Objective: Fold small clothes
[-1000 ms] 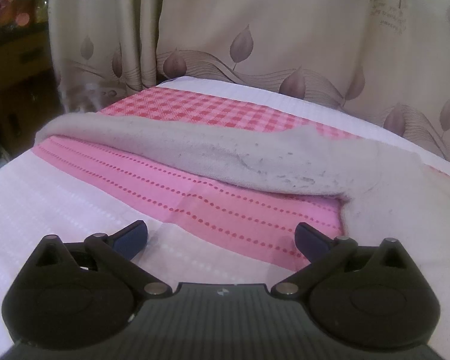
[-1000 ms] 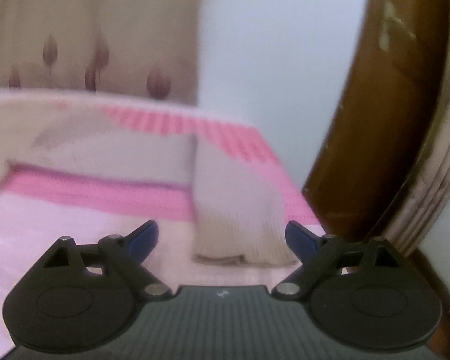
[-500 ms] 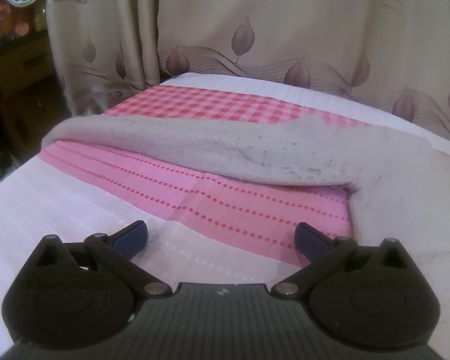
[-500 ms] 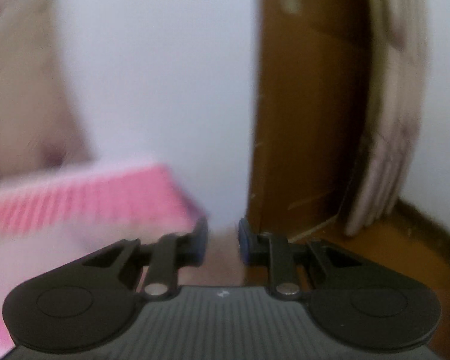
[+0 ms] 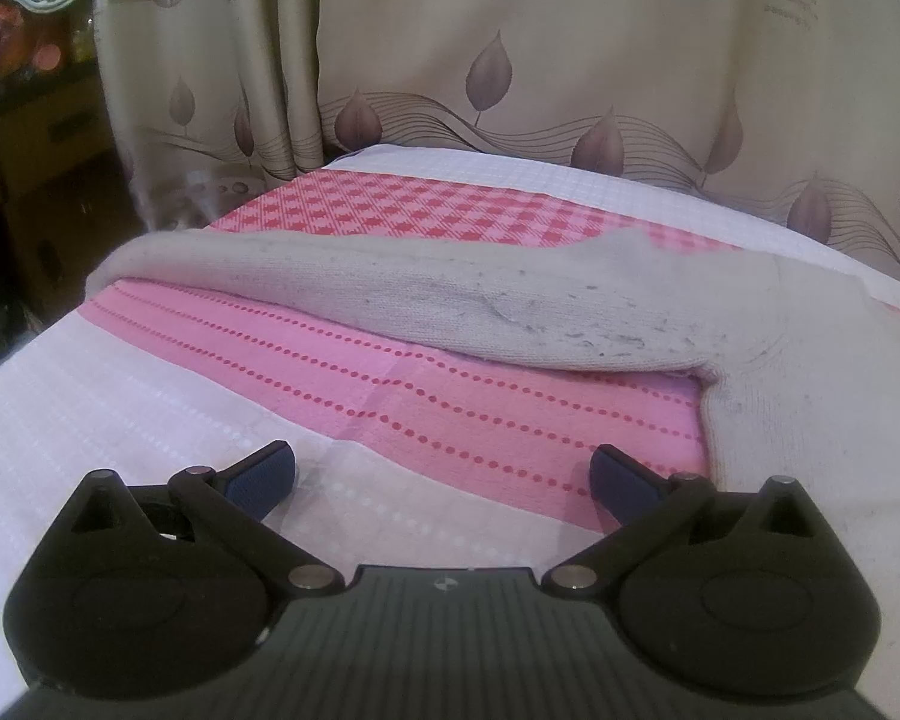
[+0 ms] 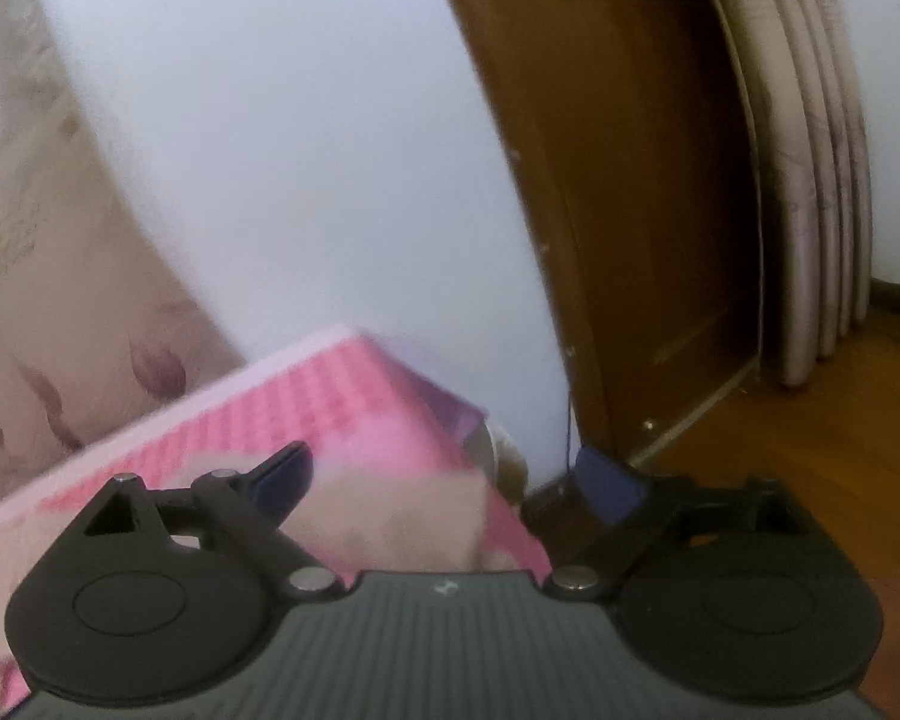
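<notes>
A grey knit garment (image 5: 510,300) lies on the pink and white cloth (image 5: 450,408). One long part stretches left and its body spreads at the right edge. My left gripper (image 5: 444,477) hovers open over the cloth in front of it, nothing between its fingers. In the blurred right wrist view, a pale piece of the garment (image 6: 390,522) rests at the corner of the pink cloth (image 6: 330,396). My right gripper (image 6: 444,480) is over that corner, its jaws opening wide. The left finger (image 6: 282,474) is above the garment and the right finger (image 6: 606,483) is past the edge; neither pad presses on it.
Beige leaf-print curtains (image 5: 570,90) hang behind the cloth-covered surface. Cardboard boxes (image 5: 36,168) stand at the far left. Beside the surface's right corner are a white wall (image 6: 300,150), a brown wooden door (image 6: 630,210), folded pale boards (image 6: 810,180) and a wooden floor (image 6: 810,450).
My right gripper closed almost fully, then opened wide again while swinging right to the surface's corner and rolling. The left gripper stayed put and open.
</notes>
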